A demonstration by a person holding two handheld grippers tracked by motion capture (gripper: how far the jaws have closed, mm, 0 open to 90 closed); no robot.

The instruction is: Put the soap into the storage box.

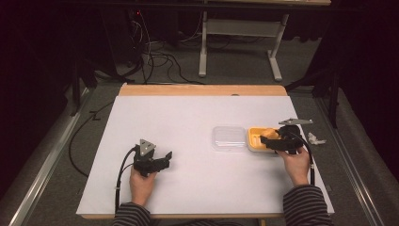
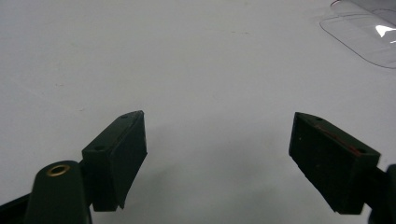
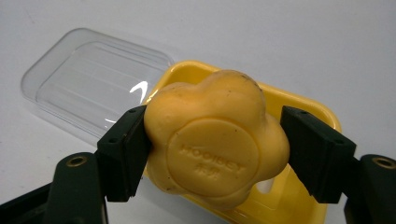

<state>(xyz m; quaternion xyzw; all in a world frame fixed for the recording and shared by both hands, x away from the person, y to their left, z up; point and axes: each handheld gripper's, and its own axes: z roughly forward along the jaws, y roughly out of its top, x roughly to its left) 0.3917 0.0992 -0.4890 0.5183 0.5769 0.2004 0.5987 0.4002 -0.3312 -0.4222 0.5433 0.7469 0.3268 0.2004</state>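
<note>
Bench (image 1: 155, 113): white top with a light wooden edge along the far side. The person's two striped sleeves enter from the near edge, one hand on each claw.

Right claw (image 3: 212, 154): jaws closed on a yellow-orange flower-shaped soap bar (image 3: 215, 140), one black pad pressed against each side of it. The bar has rounded lobes and a round embossed disc with lettering on the face toward the camera; a few dark specks on its upper lobe. It is held over the yellow rectangular plastic soap dish (image 3: 308, 105), which sits on the bench directly beneath and behind it. Whether the bar touches the dish floor cannot be told. In the high view the right claw (image 1: 281, 141) sits over the dish (image 1: 255, 139) at the right side of the bench.

Clear rectangular plastic lid (image 1: 229, 138): lies flat on the bench just beside the dish, on its left in the high view, their edges close or touching. In the right gripper view the lid (image 3: 93, 79) is ribbed and catches a bright glint.

Left claw (image 2: 217, 158): jaws spread wide, nothing between them, bare white bench under them. It rests low at the near left of the bench (image 1: 155, 162), well apart from lid and dish. A corner of the clear lid (image 2: 369, 32) appears at the upper right of the left gripper view.

A small white object (image 1: 316, 139) lies near the bench's right edge, too small to identify.
</note>
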